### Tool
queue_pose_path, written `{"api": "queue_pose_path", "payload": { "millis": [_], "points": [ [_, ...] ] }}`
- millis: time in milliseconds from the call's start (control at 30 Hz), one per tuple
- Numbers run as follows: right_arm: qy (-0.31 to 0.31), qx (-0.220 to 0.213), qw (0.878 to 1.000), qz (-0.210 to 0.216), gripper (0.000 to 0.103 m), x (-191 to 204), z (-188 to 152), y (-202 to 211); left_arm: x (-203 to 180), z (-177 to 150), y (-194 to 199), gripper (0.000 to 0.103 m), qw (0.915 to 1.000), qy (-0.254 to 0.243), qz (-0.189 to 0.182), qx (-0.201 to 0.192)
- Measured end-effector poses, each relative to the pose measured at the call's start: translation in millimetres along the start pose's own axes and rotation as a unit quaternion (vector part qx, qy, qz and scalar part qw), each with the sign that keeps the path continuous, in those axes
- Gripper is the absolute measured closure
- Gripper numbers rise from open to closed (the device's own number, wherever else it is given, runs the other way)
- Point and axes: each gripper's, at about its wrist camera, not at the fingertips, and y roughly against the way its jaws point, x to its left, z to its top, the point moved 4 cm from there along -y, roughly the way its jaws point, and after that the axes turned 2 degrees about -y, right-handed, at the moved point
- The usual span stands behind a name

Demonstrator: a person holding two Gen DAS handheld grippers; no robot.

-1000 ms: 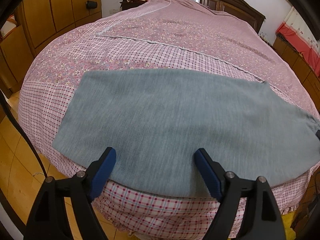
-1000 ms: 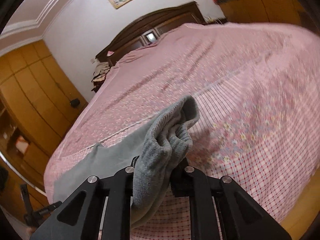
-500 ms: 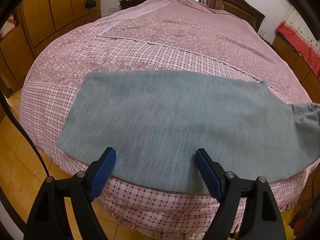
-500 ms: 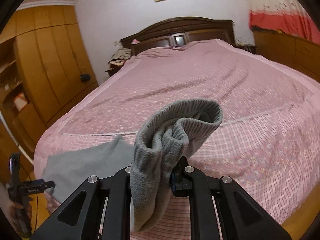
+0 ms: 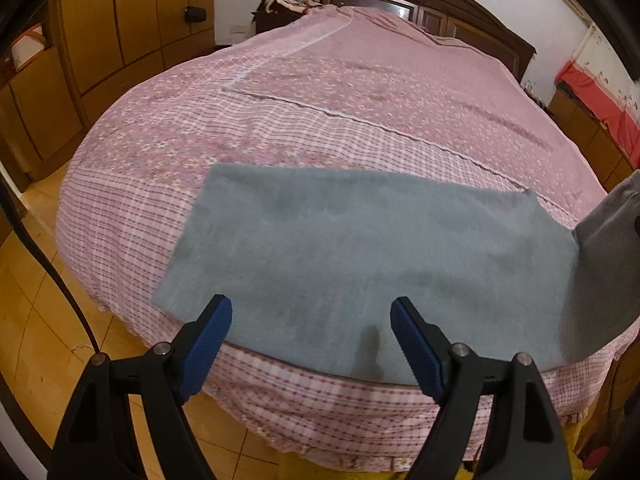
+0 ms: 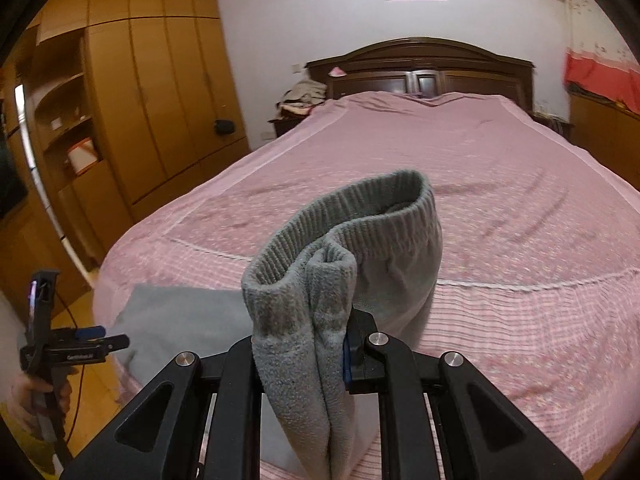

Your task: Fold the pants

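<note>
Your right gripper (image 6: 304,344) pinches the pants (image 5: 360,264) waistband, lifted above the bed (image 5: 400,120); left gripper (image 5: 310,344) spread, empty. Next, I'd judge: carry the waistband toward the cuffs.

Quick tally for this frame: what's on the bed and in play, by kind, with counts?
Grey pants: 1, waistband end raised in the right gripper, the rest flat on the bed
Grippers: 2 (left gripper open, empty)
Beds: 1
Total: 4
</note>
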Motion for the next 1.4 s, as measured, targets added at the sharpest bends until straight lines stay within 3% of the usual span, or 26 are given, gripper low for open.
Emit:
{"api": "queue_pose_path", "payload": {
  "millis": [700, 1400],
  "points": [
    [0.05, 0.028, 0.995, 0.086, 0.087, 80.6, 2.1, -32.0, 24.0, -0.6, -1.7, 0.018, 0.9997, 0.023, 0.002, -0.001],
    [0.12, 0.062, 0.98, 0.145, 0.087, 163.0, -3.6, -71.5, 62.6, 3.3, 1.1, 0.018, 0.9984, 0.052, 0.007, -0.018]
  ]
}}
